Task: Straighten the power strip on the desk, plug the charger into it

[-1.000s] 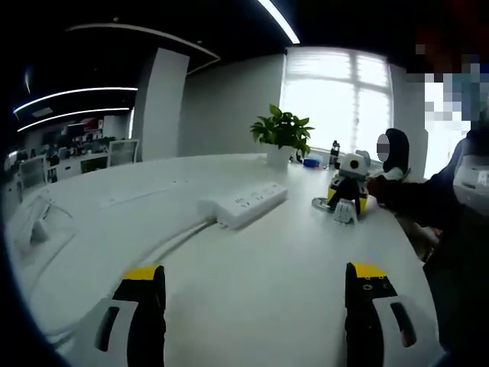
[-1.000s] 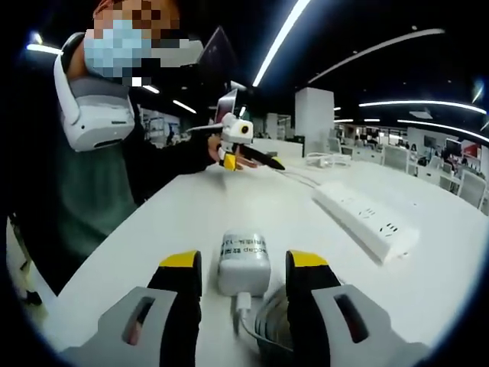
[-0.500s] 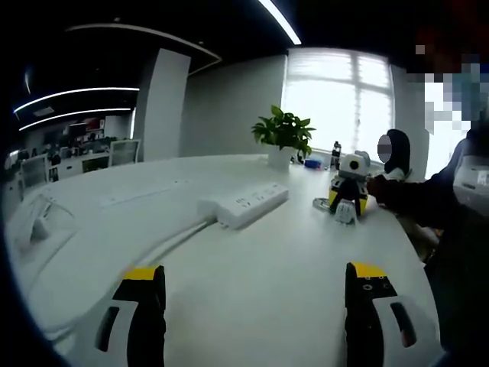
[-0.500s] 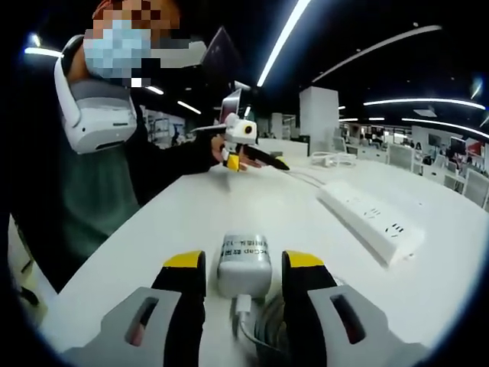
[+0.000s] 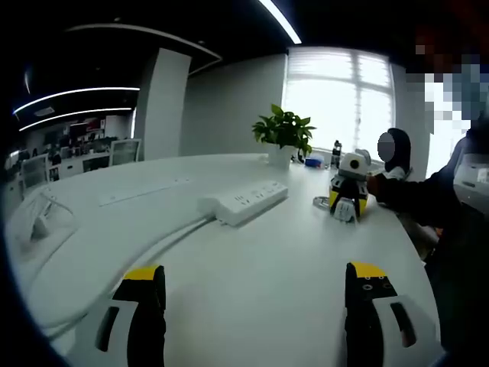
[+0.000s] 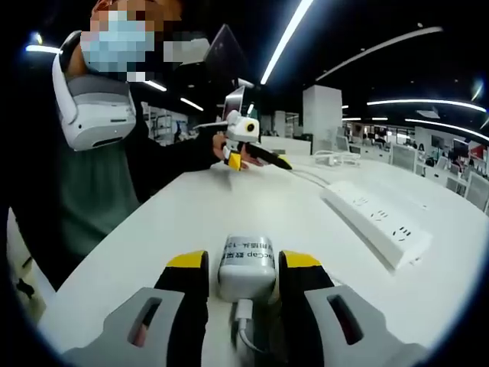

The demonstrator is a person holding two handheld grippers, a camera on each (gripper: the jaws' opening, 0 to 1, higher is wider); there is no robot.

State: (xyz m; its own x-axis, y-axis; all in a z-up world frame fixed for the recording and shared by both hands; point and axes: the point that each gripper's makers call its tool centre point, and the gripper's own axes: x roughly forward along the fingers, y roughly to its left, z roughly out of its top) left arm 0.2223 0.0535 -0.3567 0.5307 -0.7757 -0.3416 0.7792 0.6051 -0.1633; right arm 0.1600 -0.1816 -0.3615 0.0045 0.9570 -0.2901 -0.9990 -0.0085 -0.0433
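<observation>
On a white desk (image 5: 252, 267), the right gripper (image 6: 243, 267) now has its 2 yellow-tipped jaws closer together than a second ago, pressed against both sides of the white charger (image 6: 246, 265), which sits upright between them with its printed label facing up and a cable running from its near end down between the jaws. In the right gripper view the strip (image 6: 376, 222) lies to the right of and beyond the charger, well apart from it, running diagonally with its sockets facing up; its place on the desk matches the earlier frame. The left gripper (image 5: 254, 287) is much as it was, its 2 jaws spread wide over bare desk with nothing between them. In the left gripper view the strip (image 5: 244, 202) lies well ahead of those jaws, its cord (image 5: 164, 243) trailing back toward the left, and the right gripper (image 5: 348, 200) stands on the desk just to its right, in front of a potted plant (image 5: 283, 134) and a bright window (image 5: 336, 99). In the right gripper view the left gripper (image 6: 243, 144) shows across the desk, held by a person (image 6: 99, 153).
</observation>
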